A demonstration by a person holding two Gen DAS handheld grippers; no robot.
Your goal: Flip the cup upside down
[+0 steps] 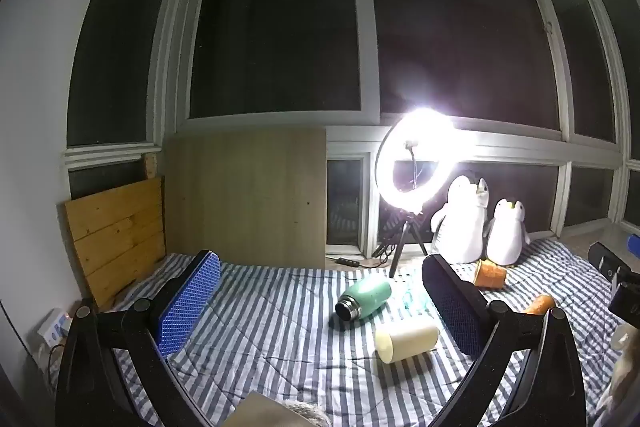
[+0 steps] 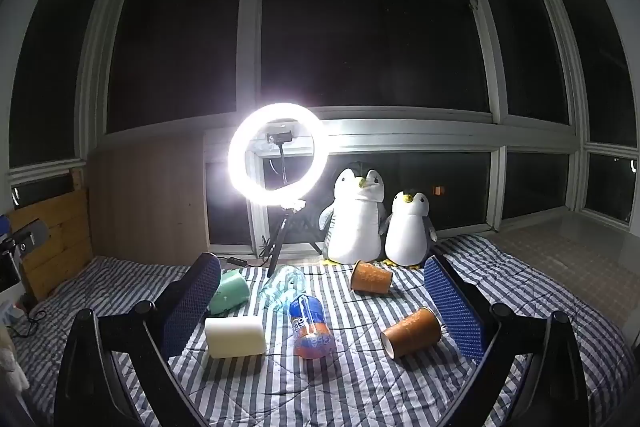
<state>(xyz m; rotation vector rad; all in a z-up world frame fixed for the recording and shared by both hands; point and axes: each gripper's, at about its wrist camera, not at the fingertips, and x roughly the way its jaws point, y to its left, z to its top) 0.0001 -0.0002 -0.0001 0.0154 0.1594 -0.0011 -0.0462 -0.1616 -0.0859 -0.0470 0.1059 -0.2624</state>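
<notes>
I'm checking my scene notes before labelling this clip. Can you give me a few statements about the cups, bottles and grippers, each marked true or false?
1. The two orange paper cups stand upright. False: both lie on their sides on the striped bedsheet.
2. The right gripper is open and holds nothing. True.
3. The cream cup lies on its side. True.
4. The left gripper is shut on the green bottle. False: it is open, and the bottle lies free on the sheet.
5. The ring light is off. False: it glows brightly beside two penguin plush toys.
</notes>
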